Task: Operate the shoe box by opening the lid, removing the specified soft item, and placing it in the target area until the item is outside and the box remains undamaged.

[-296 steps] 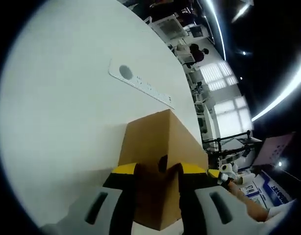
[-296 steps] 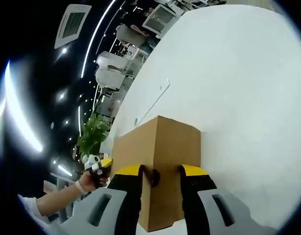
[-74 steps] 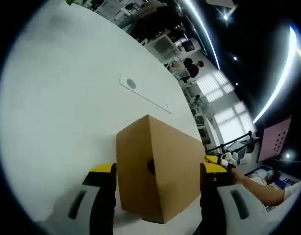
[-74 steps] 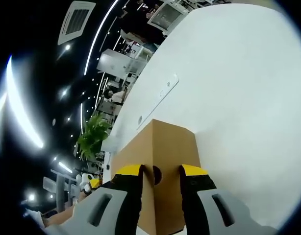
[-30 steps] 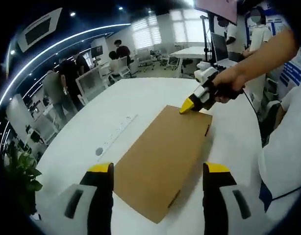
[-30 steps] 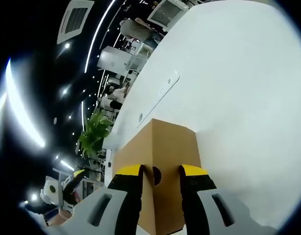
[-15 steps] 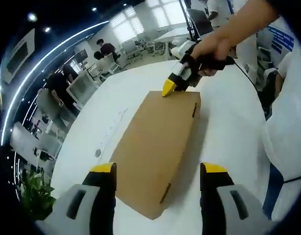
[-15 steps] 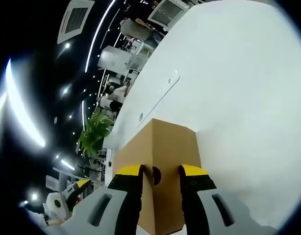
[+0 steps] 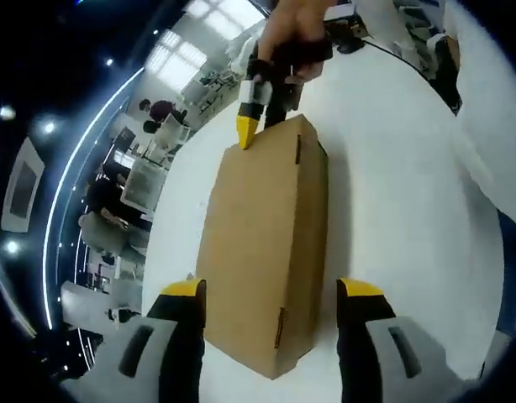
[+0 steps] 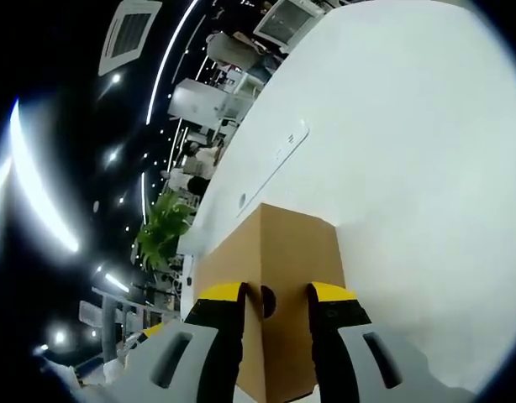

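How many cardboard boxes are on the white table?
1: a closed brown shoe box lying on the white table, the right gripper at its far end.

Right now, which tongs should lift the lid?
Probably left: the left tongs are open over the shoe box. The right tongs are at the far end's finger hole, steadying it.

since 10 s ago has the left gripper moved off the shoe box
Yes. The left gripper has let go of the shoe box end, opened, and risen above its lid, while the right gripper stays put.
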A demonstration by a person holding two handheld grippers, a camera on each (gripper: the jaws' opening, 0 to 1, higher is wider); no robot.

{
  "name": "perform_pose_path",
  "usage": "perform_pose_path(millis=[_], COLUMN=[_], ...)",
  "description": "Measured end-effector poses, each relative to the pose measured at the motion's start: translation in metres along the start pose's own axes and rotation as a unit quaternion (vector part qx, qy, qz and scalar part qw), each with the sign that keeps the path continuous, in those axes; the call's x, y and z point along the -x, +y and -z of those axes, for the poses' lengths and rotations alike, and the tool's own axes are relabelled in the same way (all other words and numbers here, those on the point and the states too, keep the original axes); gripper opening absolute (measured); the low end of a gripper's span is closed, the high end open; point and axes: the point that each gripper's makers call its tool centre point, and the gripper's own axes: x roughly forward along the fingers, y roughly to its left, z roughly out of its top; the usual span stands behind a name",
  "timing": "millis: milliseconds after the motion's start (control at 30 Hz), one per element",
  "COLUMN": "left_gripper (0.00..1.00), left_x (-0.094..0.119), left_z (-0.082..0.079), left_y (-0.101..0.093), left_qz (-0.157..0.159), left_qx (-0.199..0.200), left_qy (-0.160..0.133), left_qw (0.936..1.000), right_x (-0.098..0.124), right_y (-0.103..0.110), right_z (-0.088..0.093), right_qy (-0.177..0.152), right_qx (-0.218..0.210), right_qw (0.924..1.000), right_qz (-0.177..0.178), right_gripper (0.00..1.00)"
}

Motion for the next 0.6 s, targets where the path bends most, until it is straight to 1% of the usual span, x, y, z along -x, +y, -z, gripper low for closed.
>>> perform_pose_path(millis=[67, 133, 200, 433, 533, 600], left_gripper=[0.61, 0.61, 0.61, 0.58, 0.59, 0.59], left_x=[-0.003, -0.006, -0.009, -0.016, -0.02, -0.022], left_z=[0.005, 0.009, 0.013, 0.019, 0.022, 0.025], left_y=[-0.004, -0.007, -0.007, -0.005, -0.007, -0.007], left_qz=[-0.002, -0.002, -0.007, -0.016, -0.015, -0.016], left_qx=[-0.012, -0.02, -0.027, -0.033, -0.048, -0.05], left_qy=[0.008, 0.011, 0.02, 0.028, 0.033, 0.037], left_qw=[0.9999, 0.9997, 0.9994, 0.9989, 0.9982, 0.998], right_x=[0.0, 0.0, 0.0, 0.0, 0.0, 0.0], right_y=[0.001, 0.0, 0.001, 0.0, 0.0, 0.001], right_z=[0.001, 0.0, 0.0, 0.0, 0.001, 0.001], right_qy=[0.001, 0.002, 0.003, 0.004, 0.005, 0.005], right_qx=[0.0, 0.0, 0.001, 0.0, 0.0, 0.0], right_qw=[1.0, 1.0, 1.0, 1.0, 1.0, 1.0], right_qz=[0.0, 0.0, 0.0, 0.0, 0.001, 0.001], right_gripper=[0.28, 0.28, 0.28, 0.28, 0.28, 0.28])
